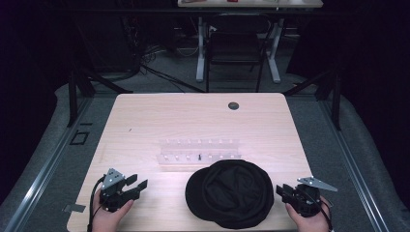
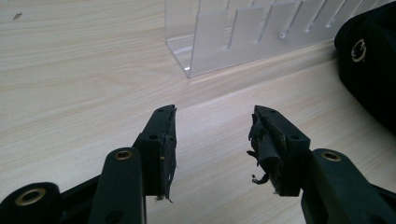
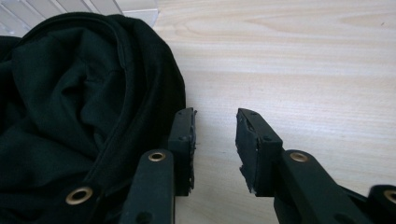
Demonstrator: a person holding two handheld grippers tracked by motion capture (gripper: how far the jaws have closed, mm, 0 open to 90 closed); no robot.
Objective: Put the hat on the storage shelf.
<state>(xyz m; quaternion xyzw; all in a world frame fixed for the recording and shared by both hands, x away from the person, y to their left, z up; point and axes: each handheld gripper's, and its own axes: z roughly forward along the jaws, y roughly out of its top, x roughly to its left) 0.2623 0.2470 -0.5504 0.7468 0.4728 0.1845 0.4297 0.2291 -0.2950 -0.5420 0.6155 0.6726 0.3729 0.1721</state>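
Observation:
A black cloth cap (image 1: 229,193) lies crumpled near the table's front edge, between the two hands. My left gripper (image 1: 137,184) rests on the table at the front left, open, with bare wood between its jaws (image 2: 212,140). The cap's edge (image 2: 369,70) lies off to its right. My right gripper (image 1: 281,191) sits at the front right, open, just beside the cap (image 3: 70,107); its left jaw is close against the cap's rim and nothing is between the jaws (image 3: 215,140).
A clear plastic rack (image 1: 199,153) with slots stands on the light wooden table (image 1: 159,121) behind the cap, its corner (image 2: 224,37) ahead of the left gripper. A round grommet (image 1: 233,105) sits near the far edge. A chair (image 1: 235,48) stands beyond the table.

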